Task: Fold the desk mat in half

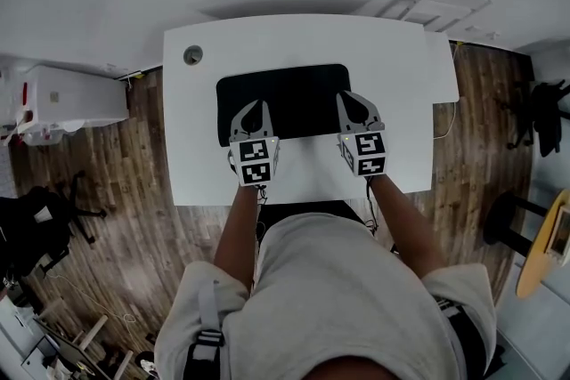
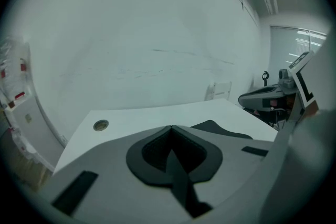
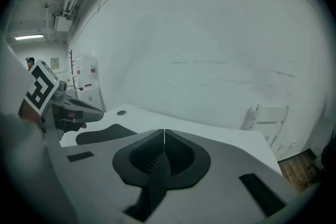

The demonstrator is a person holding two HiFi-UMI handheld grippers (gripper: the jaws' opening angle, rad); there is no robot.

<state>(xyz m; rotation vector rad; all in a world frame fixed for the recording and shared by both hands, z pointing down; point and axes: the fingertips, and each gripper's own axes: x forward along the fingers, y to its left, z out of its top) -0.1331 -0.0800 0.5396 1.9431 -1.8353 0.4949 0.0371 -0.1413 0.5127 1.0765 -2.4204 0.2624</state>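
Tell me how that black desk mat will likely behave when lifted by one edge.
Probably floppy: the desk mat is a thin sheet on the desk, so it should drape and bend readily. Likely light: the left gripper and right gripper each seem to pinch just a thin dark strip of it between shut jaws.

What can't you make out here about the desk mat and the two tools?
Near edge of the desk mat: head view, the left tool and right tool cover it.
Most of the mat: both tool views, tool bodies block it.
Round desk fitting: too small to identify.
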